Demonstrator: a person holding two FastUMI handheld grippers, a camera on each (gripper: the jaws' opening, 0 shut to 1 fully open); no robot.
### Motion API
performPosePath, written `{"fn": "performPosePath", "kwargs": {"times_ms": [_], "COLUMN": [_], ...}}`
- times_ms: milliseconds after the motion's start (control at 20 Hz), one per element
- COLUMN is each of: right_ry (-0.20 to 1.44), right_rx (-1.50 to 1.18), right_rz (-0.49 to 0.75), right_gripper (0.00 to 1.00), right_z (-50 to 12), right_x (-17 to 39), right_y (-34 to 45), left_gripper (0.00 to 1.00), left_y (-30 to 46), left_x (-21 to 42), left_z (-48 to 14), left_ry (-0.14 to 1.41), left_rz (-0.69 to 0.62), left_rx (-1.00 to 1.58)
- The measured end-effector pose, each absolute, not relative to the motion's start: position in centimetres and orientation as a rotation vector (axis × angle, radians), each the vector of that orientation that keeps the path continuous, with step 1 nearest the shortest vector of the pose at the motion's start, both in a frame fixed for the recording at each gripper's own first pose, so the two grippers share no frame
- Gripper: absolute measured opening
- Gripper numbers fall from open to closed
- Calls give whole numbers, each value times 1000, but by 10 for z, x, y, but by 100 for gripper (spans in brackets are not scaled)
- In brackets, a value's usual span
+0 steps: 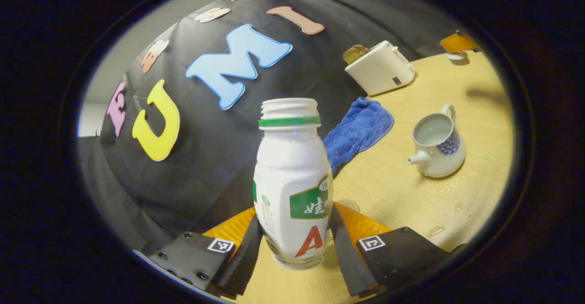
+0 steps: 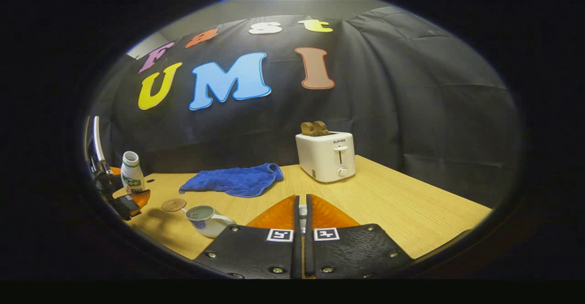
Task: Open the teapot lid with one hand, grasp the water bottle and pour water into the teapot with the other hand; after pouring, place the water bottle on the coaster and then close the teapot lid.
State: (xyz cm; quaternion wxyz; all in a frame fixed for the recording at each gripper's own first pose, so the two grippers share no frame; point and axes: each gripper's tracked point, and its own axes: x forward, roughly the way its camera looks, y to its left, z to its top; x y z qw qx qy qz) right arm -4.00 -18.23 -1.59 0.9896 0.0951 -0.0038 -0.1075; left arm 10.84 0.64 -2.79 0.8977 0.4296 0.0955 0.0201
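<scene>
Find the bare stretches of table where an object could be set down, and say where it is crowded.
Bare wood lies right of the toaster out to the table edge, and between the blue towel and the right gripper. It is crowded at the left: teapot, coaster, water bottle and left gripper.

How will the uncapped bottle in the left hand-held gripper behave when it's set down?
The water bottle is tall on a narrow base, so it may tip if released off level. With its cap off, any tilt could spill what remains. The plastic looks smooth and drops lie on the table, so it may slip in the left hand-held gripper.
</scene>
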Motion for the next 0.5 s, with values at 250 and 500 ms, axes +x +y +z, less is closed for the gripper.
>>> {"fn": "performPosePath", "kwargs": {"times_ms": [250,500], "right_ry": [-6,-19], "right_rx": [213,220], "right_rz": [-218,-213], "right_gripper": [2,2], "right_z": [-23,-22], "right_x": [-42,-46], "right_y": [-193,-196], "left_gripper": [89,89], "left_y": [-18,-39], "left_x": [111,111], "left_z": [-27,-32], "left_ry": [193,197], "left_rz": [21,16], "left_rx": [1078,1253]}}
